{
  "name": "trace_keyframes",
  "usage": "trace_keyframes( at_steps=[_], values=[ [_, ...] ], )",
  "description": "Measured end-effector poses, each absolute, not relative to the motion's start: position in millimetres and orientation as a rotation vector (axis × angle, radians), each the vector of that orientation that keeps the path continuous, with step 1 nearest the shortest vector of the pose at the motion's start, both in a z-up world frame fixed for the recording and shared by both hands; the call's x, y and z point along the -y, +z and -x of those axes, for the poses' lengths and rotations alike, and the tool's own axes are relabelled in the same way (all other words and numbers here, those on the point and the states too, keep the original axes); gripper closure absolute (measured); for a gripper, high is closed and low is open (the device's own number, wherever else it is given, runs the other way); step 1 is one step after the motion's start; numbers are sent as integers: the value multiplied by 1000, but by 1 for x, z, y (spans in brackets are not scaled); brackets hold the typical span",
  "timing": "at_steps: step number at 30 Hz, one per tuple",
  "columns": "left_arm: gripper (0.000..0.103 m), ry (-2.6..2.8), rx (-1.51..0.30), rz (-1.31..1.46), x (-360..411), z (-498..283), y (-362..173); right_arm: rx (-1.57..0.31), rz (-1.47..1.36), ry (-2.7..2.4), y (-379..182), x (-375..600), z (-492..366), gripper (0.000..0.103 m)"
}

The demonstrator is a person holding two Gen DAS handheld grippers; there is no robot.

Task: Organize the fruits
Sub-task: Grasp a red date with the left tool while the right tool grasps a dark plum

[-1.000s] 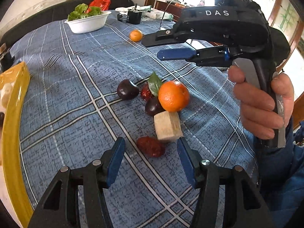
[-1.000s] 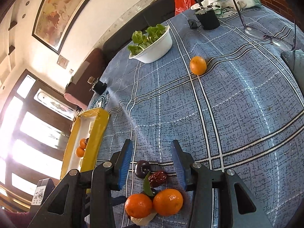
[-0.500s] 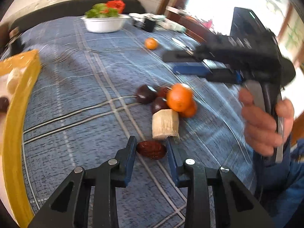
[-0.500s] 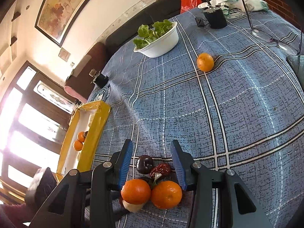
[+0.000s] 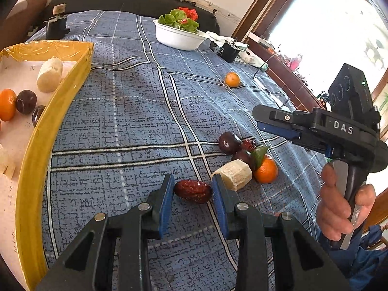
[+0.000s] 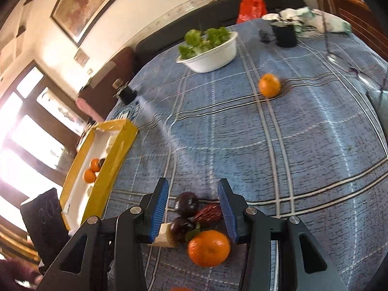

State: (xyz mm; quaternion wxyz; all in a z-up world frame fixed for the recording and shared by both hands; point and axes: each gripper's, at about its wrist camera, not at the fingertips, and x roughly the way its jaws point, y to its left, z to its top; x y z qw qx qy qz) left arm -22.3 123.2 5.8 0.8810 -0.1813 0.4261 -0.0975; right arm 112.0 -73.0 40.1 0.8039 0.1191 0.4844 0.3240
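My left gripper (image 5: 192, 191) is shut on a red date (image 5: 192, 191) and holds it just above the blue checked cloth. Behind it lie a banana piece (image 5: 234, 174), two dark plums (image 5: 229, 142), another red date (image 5: 248, 143) and an orange (image 5: 266, 171). My right gripper (image 6: 193, 208) is open above that same pile, over a plum (image 6: 186, 203), a date (image 6: 209, 213) and the orange (image 6: 209, 247). It also shows in the left wrist view (image 5: 278, 131). A yellow tray (image 5: 48, 131) at the left holds an orange, plums and a banana piece.
A lone orange (image 5: 232, 79) lies farther back on the cloth. A white bowl of lettuce (image 5: 179, 36) stands at the far side, with a black cup (image 5: 228, 51) to its right and a small black object (image 5: 56, 25) at the far left. Glasses (image 6: 339, 58) lie at the right.
My left gripper closed on the red date and lifted and turned left, bringing the yellow tray more into view. My right gripper moved lower over the fruit pile, staying open.
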Motion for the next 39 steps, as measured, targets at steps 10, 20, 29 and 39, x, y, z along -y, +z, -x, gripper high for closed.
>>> trace_keyframes(
  at_steps=[10,20,29,39],
  values=[
    [72,-193,-749,400,-134,39,24,-990,-173,753,46,58,-101,58],
    [72,-174,-718,421,-144,48,33,-1021,-70,825,37,36,-91,68],
    [72,-177,-715,416,-144,47,29,-961,95,739,35,25,-82,69],
    [72,-194,-712,408,-141,48,28,-946,177,647,28,24,-86,75]
  ],
)
